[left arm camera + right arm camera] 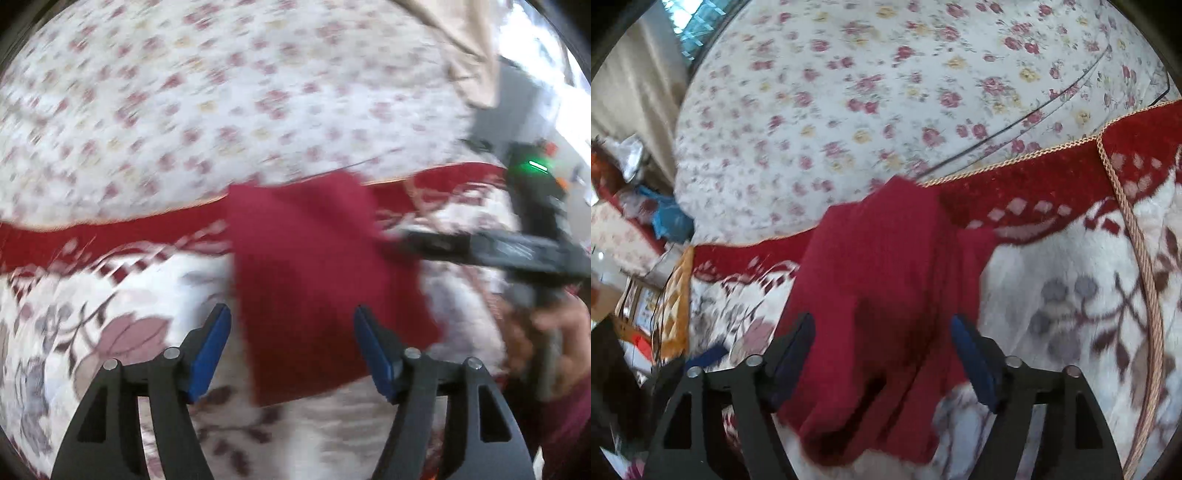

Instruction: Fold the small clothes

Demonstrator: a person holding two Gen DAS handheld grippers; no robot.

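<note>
Left gripper (291,350): black skeletal fingers with triangular cut-outs, silver pivot pins, bright blue pads (208,352); right gripper (882,360) built alike, its black body showing a green light in the left view; a dark red sleeve (565,424), perhaps knitted, at the blurred edge.

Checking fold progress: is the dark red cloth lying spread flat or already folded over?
Folded, at least once: the dark red cloth shows doubled layers and a stepped edge on the blanket. How neatly, blur hides.
</note>
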